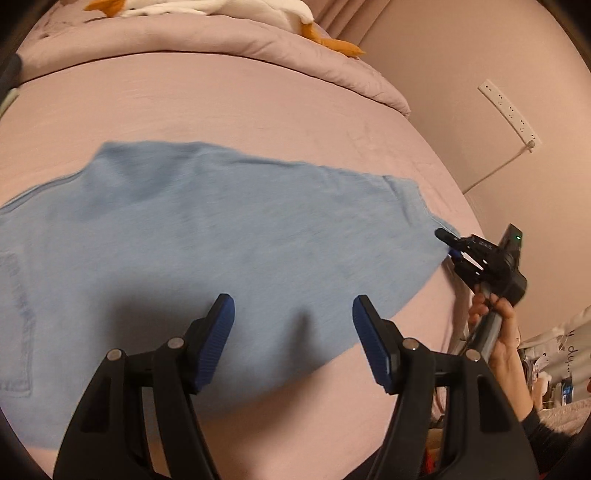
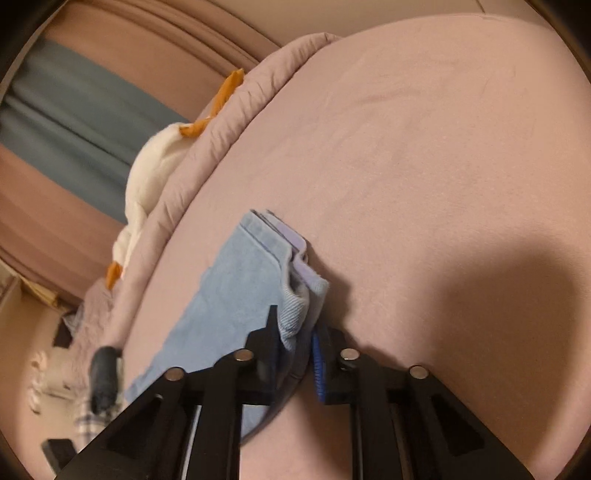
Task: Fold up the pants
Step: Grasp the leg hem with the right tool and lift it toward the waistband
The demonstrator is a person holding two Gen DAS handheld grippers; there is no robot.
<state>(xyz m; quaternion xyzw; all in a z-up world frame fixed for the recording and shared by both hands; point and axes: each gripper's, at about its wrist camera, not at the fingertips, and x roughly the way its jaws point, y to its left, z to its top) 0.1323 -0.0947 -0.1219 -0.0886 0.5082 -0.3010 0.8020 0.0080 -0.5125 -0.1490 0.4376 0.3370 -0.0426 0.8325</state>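
Left wrist view showed us one pair of light-blue pants point(image 1: 207, 236) spread flat on the pink bed point(image 1: 229, 107). Our left gripper point(image 1: 293, 325) hung over the near edge of the cloth, its two blue pads wide apart and gripping nothing. At the right end of the pants we saw our right gripper point(image 1: 452, 245), pinched onto the hem. From the right wrist we saw the same grasp close up: its two fingers were clamped on the pants point(image 2: 236, 295), with layered edges bunched between them. One rolled quilt point(image 1: 229, 40) lay along the far side, with one white plush toy point(image 1: 207, 7) on it. One power strip point(image 1: 508, 109) hung on the wall.
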